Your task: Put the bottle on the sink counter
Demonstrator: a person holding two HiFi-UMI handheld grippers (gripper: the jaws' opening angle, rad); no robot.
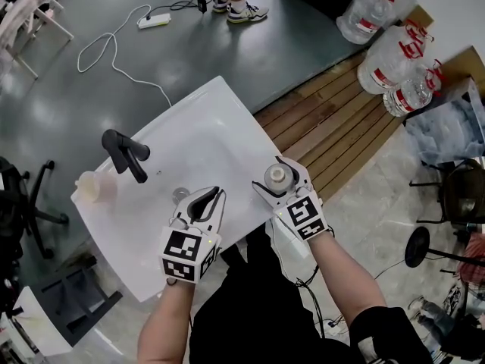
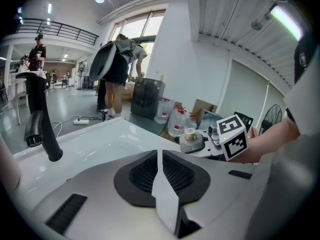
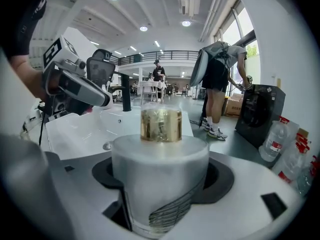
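My right claw [image 1: 279, 179] was clamped on the upright frosted white gold-necked bottle [image 3: 160, 179] at the white sink worktop's [image 1: 223, 123] right edge, left claw [image 1: 214, 195] closed and empty; I judged a level descent, well inboard, advisable before release.

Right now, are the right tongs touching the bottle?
Touching. The right gripper view shows the bottle clamped in the right tongs, both jaws pressed against its frosted sides.
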